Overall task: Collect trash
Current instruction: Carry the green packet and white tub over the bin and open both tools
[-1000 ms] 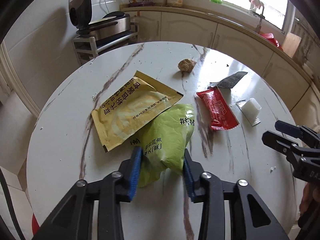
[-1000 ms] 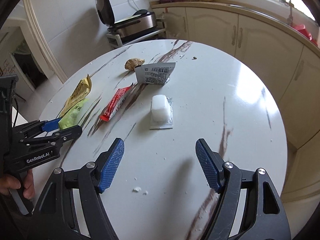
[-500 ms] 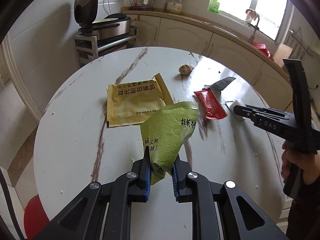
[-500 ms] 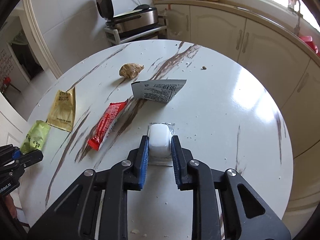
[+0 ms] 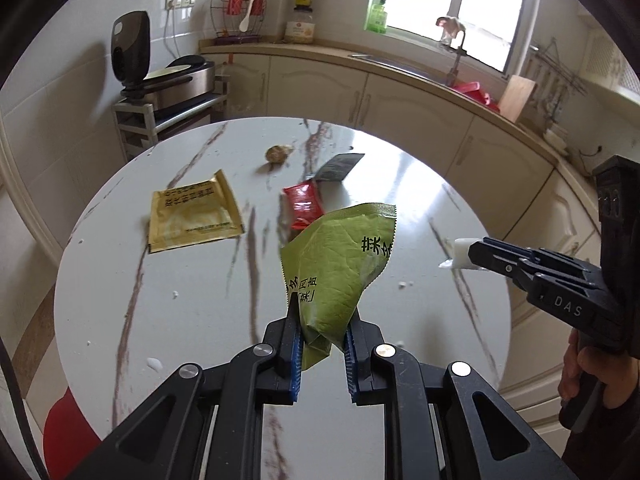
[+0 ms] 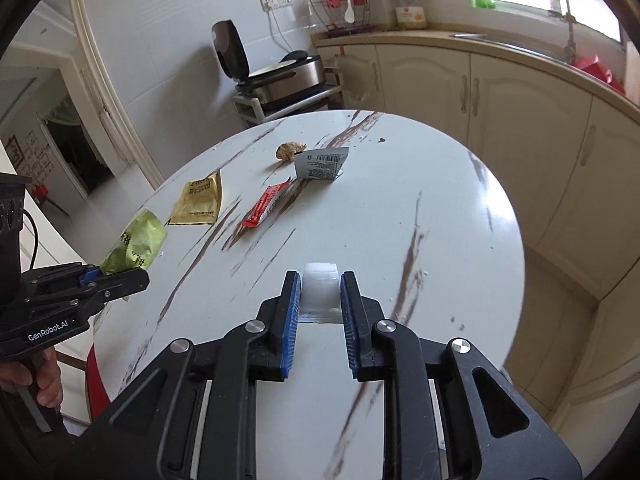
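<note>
Two pieces of trash are riding clear of the round marble table point(image 5: 120, 264) at once: the left gripper point(image 5: 322, 320) is pinching the lower corner of the green packet point(image 5: 340, 264), its jaws nearly closed with the blue pads pressing the foil from both sides, and the right gripper point(image 6: 319, 292) is clamping the small white plastic cup point(image 6: 319, 286), its jaws drawn in tight against the cup's walls. Doing this step well is, in my judgement, a matter of keeping both squeezes steady while carrying: the packet is hanging by one crumpled corner and could be slipping if the pads ease, and the cup is light and smooth, so it could be popping out if squeezed harder. No bin is showing in either view, so where the load is going cannot be told. Still lying on the table are the yellow sachet point(image 5: 192, 216), the red wrapper point(image 5: 303, 204), the grey torn wrapper point(image 5: 338, 167) and a brown crumpled lump point(image 5: 276, 153). From the left wrist view the cup is showing only as a white tip at the end of the right gripper's fingers, while the right wrist view is giving its full shape and its flat film rim; that view, in turn, is showing the green packet only side-on, with the pinch point mostly hidden.
</note>
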Available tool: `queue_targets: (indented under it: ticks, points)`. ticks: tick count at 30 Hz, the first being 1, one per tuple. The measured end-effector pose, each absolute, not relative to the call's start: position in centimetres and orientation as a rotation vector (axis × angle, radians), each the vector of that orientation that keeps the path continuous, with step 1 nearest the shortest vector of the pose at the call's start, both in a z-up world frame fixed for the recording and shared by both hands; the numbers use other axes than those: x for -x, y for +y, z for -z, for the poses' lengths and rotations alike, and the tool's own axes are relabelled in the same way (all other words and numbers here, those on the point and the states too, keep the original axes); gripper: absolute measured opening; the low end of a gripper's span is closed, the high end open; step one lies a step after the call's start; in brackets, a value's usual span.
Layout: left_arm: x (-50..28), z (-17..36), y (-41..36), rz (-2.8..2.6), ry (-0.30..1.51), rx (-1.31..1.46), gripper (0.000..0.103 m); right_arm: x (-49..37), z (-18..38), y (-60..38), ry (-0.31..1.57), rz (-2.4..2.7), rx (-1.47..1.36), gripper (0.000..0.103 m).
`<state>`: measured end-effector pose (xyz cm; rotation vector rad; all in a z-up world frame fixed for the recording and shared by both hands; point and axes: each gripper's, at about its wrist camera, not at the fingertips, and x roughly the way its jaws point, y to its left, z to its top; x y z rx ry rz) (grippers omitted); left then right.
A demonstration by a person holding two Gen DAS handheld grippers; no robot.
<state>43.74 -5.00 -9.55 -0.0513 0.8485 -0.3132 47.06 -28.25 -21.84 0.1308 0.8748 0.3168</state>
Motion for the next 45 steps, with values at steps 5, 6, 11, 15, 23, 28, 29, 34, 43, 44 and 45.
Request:
queue_targets:
  ticks: [5,6,11,15,23,28,29,34,43,44,45]
  points:
    - [-41.8,8.6,-9.7,0.385,0.845,0.017,0.013,-44.5,21.4,-31.2,0.866,-0.302,-0.173,0.019]
    - [-41.6,8.5,-10.5,0.395,0.846,0.019,0.013,-44.2,21.5,-31.6,0.866,-0.304,-0.197,0.019]
    - [-40.6,8.7,-11.9,0.392,0.86,0.012,0.013,-43.6,23.8,-31.1,0.911,-0.32,-0.176,0.018]
    - [-40.4,9.5,-12.0,0.371,0.885,-0.002,0.013,-43.0,26.4,-30.1,0.948,-0.318,-0.14,0.02]
    - [-40.4,10.0,-12.1,0.369,0.9,-0.003,0.013,-44.0,26.7,-29.6,0.918,-0.289,-0.099,0.036]
    - [-41.1,10.5,-12.6,0.379,0.91,-0.011,0.013,-44.3,26.8,-29.6,0.902,-0.312,-0.113,0.02]
    - [-41.2,10.6,-12.9,0.382,0.911,-0.013,0.013,-44.1,26.7,-29.8,0.894,-0.313,-0.118,0.02]
    - [-42.0,10.2,-16.0,0.428,0.906,-0.037,0.013,-42.2,25.3,-33.0,0.839,-0.291,-0.184,0.019]
    - [-44.4,10.4,-27.5,0.607,0.913,-0.158,0.014,-37.1,24.7,-44.2,0.78,-0.074,-0.296,0.019]
    - [-44.9,11.0,-28.9,0.627,0.924,-0.173,0.014,-36.8,25.2,-45.4,0.787,-0.051,-0.309,0.019]
    - [-45.7,11.7,-30.2,0.639,0.941,-0.188,0.014,-36.6,25.8,-46.4,0.796,-0.032,-0.323,0.019]
